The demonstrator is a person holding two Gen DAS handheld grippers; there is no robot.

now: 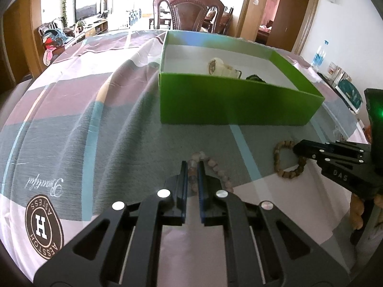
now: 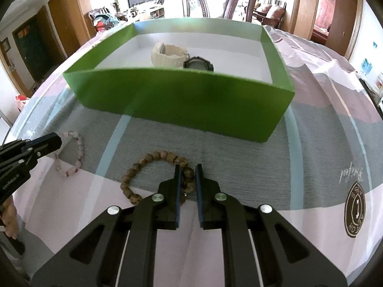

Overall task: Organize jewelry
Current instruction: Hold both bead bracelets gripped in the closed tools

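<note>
At the bottom centre of the left wrist view, the left gripper is clenched on a strand of the pale pink bead bracelet; in the right wrist view, the right gripper likewise pinches the brown wooden bead bracelet. Both loops lie on the striped tablecloth. They look light, limp and likely to dangle, so a single-strand pinch should suit. Farther up, the green box holds a cream watch and a dark watch.

Carved wooden chair behind table, striped cloth w/ round logo, water bottle at right.
</note>
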